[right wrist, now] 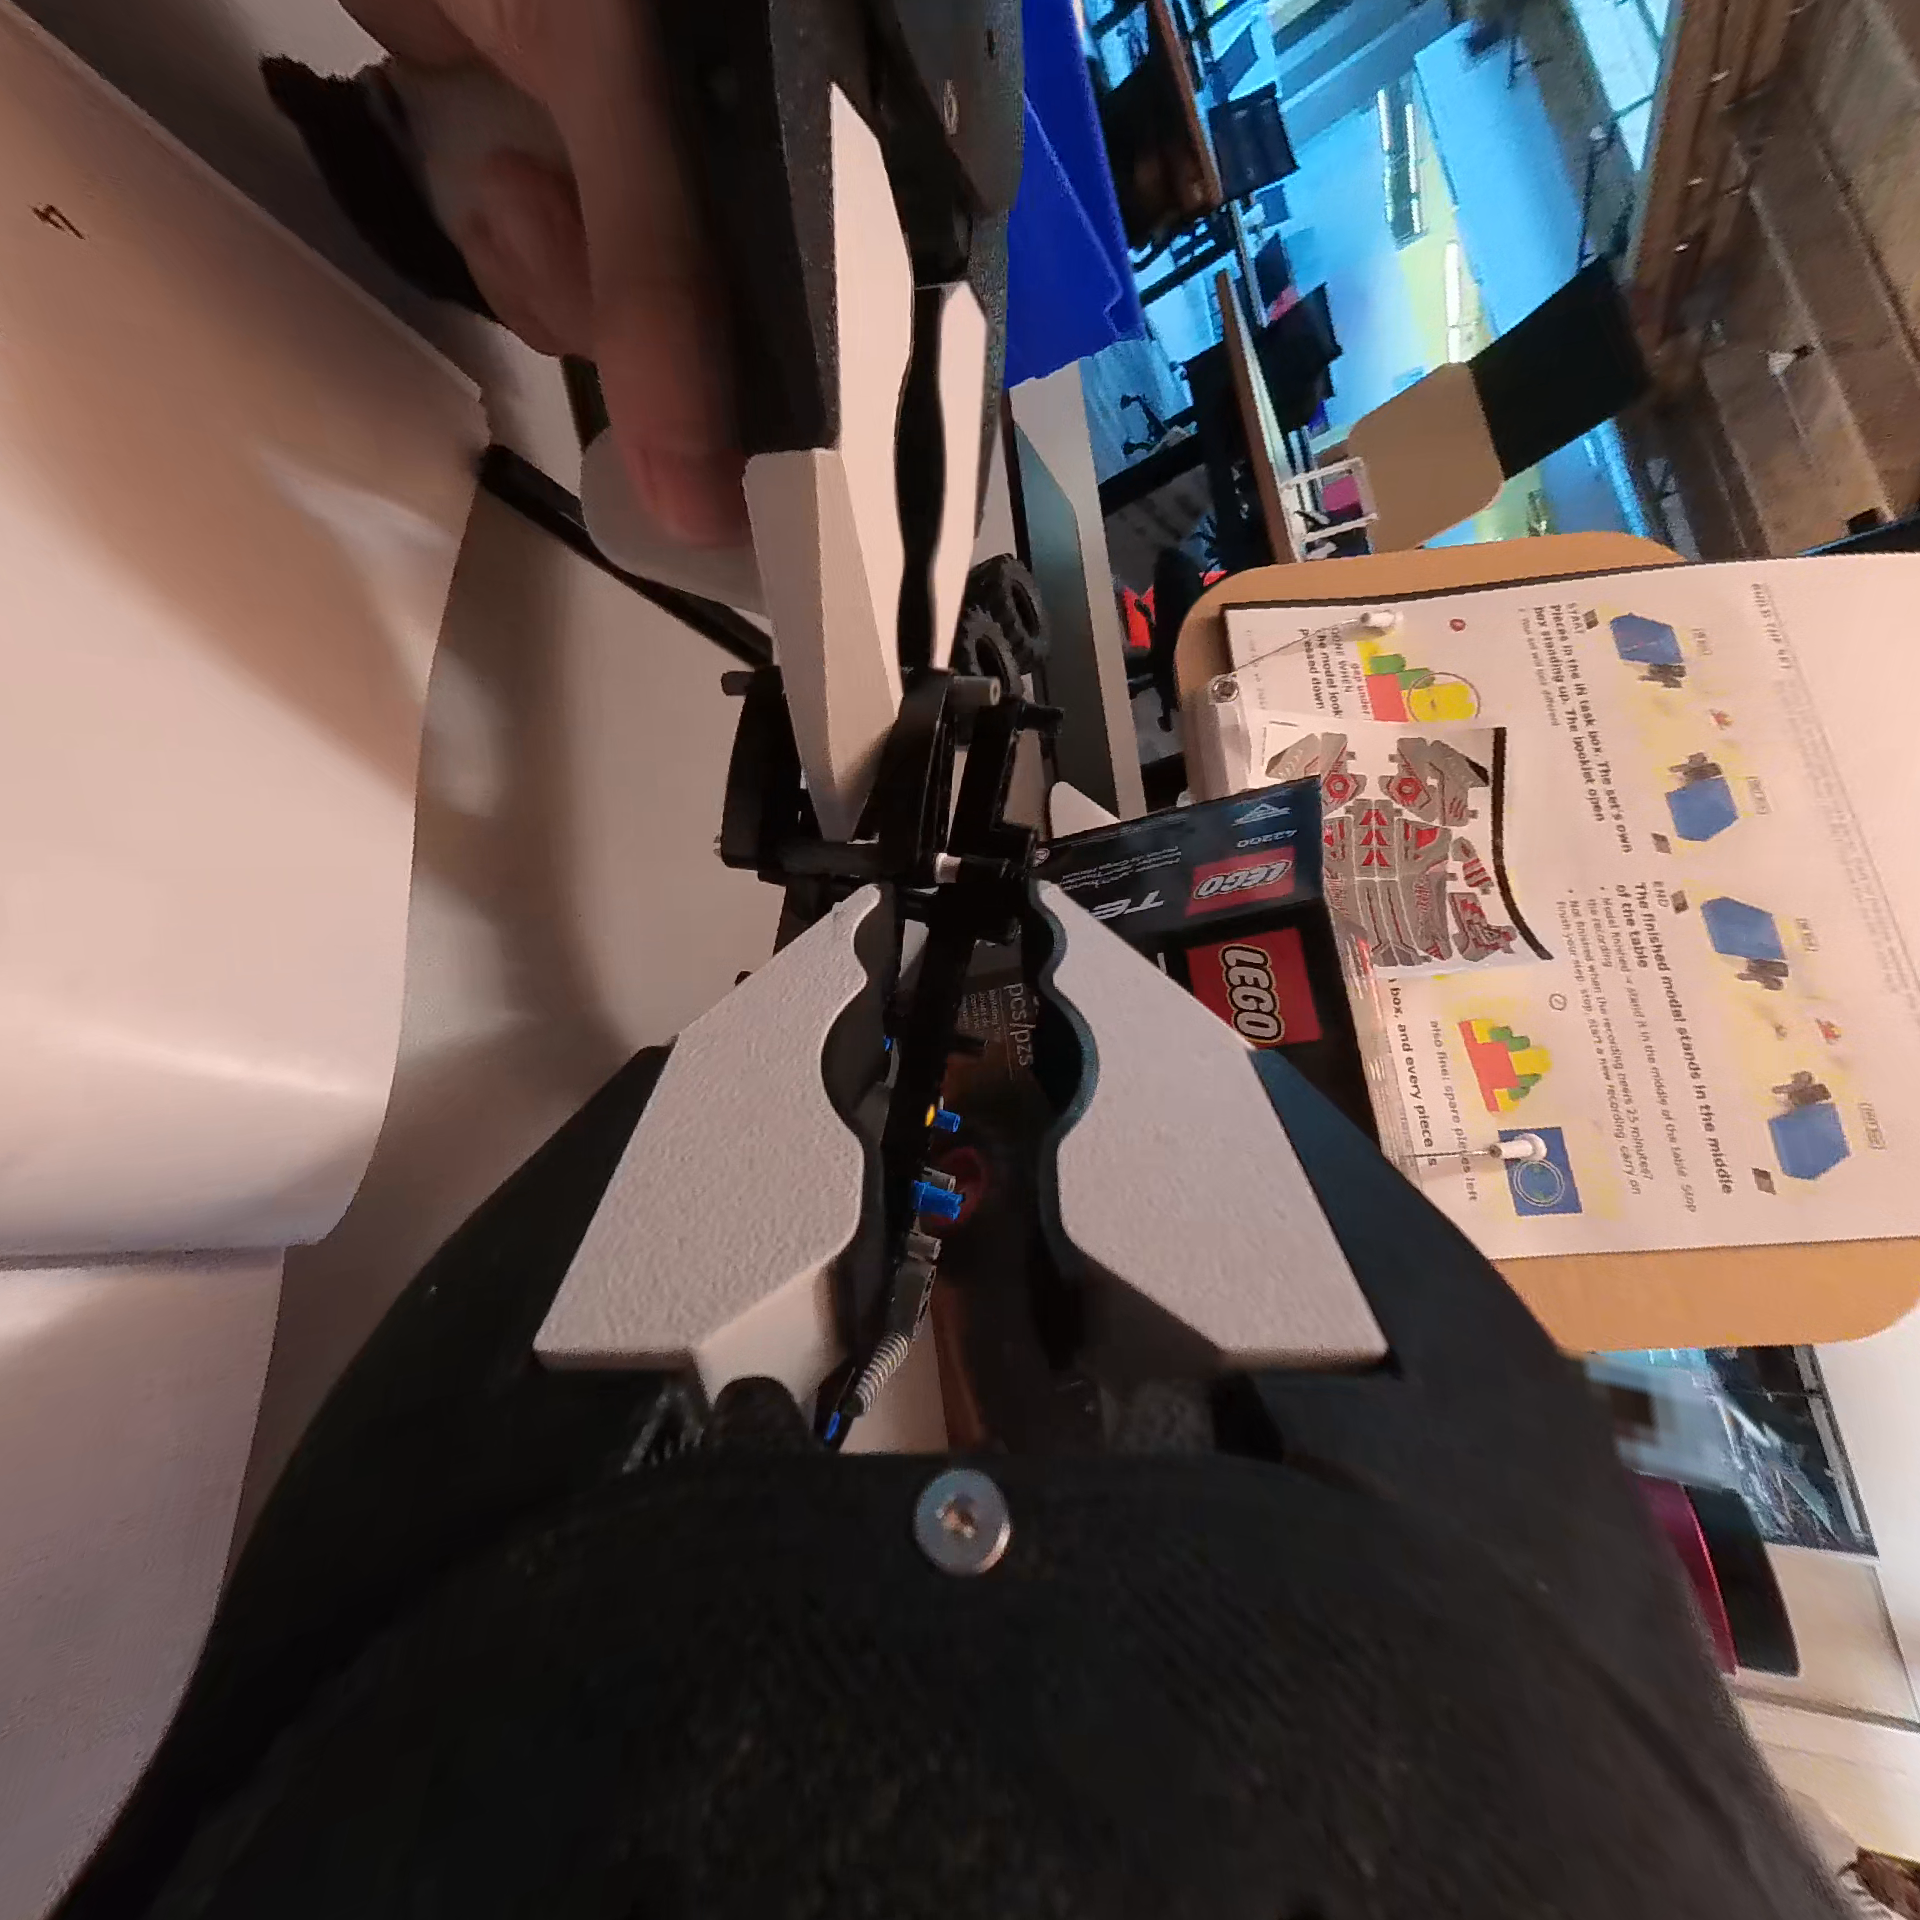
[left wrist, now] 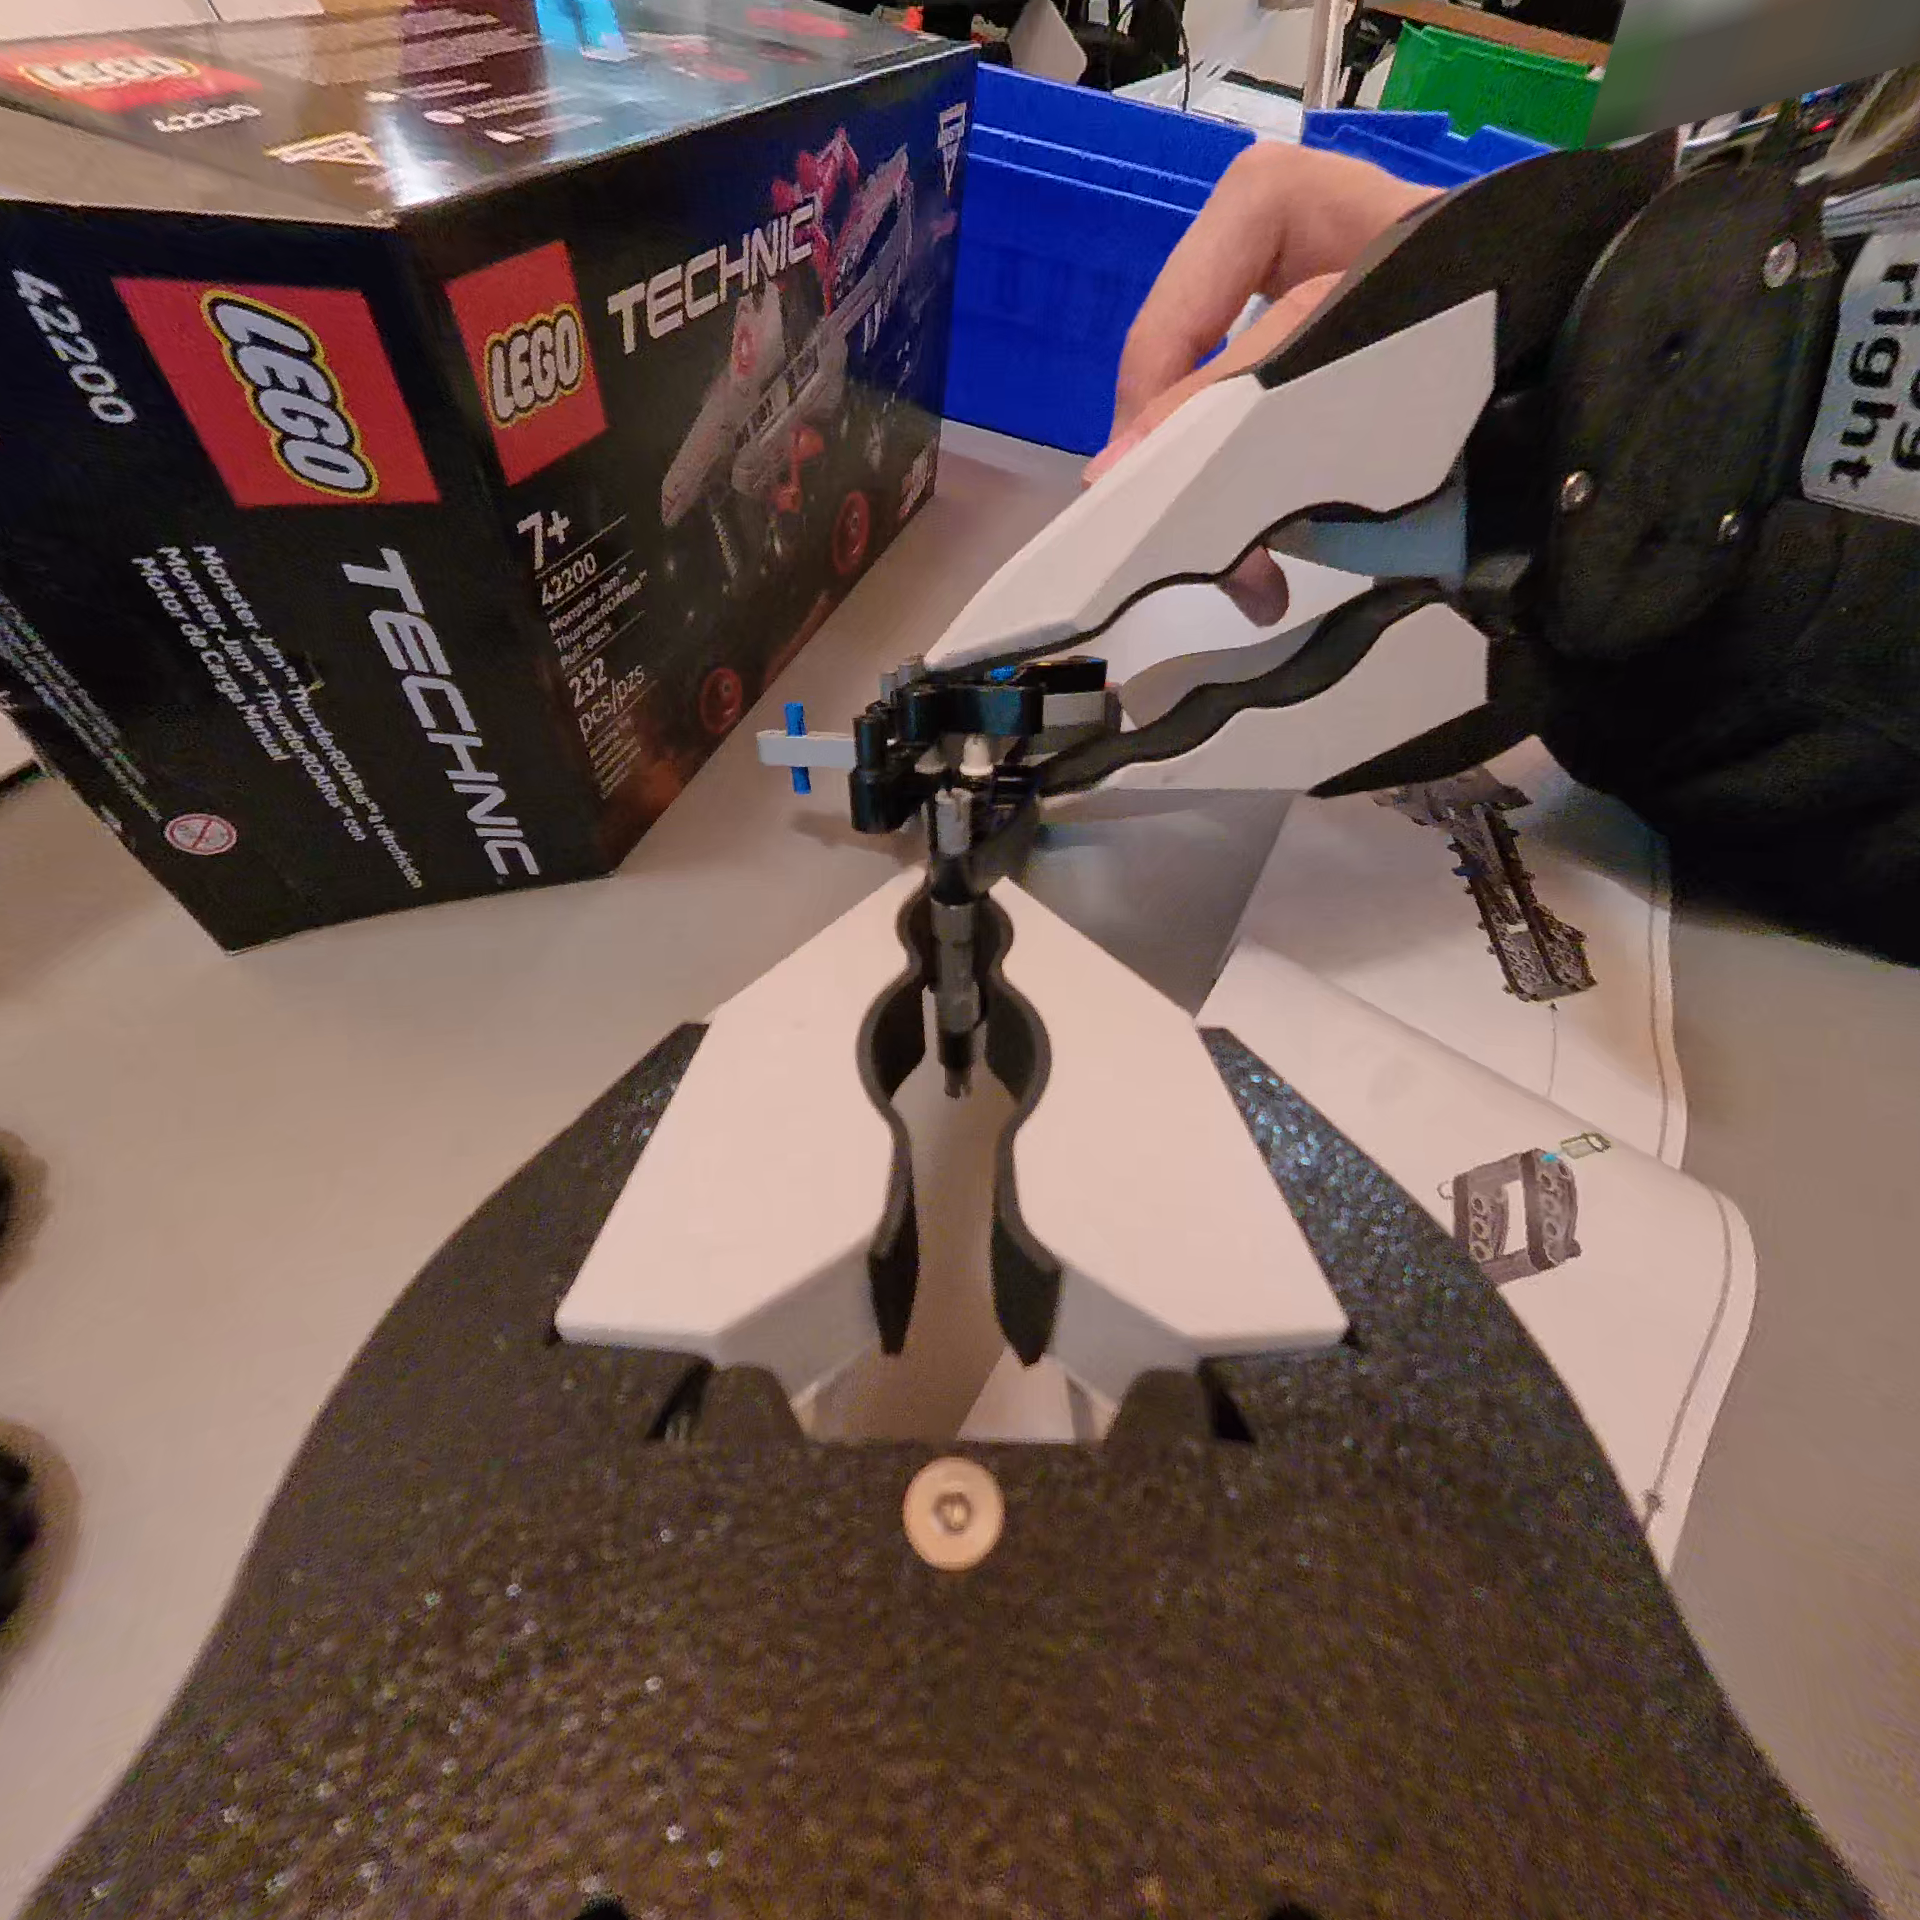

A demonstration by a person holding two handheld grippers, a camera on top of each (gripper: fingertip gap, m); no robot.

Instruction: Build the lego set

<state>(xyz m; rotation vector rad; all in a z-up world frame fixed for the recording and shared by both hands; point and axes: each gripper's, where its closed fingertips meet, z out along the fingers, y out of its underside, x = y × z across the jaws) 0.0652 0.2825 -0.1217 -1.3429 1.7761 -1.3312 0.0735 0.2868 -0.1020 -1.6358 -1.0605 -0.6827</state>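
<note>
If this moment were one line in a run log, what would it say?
step: joining parts | left gripper: shut on grey axle piece | right gripper: shut on black lego assembly | both held above table | box behind

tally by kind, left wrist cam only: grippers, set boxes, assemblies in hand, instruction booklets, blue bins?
Grippers: 2, left gripper and right gripper
Set boxes: 1, black box
Held assemblies: 1, black lego assembly, both grippers shut on it
Booklets: 1, open instruction booklet
Blue bins: 2, near bin, far bin
Total: 7
</note>
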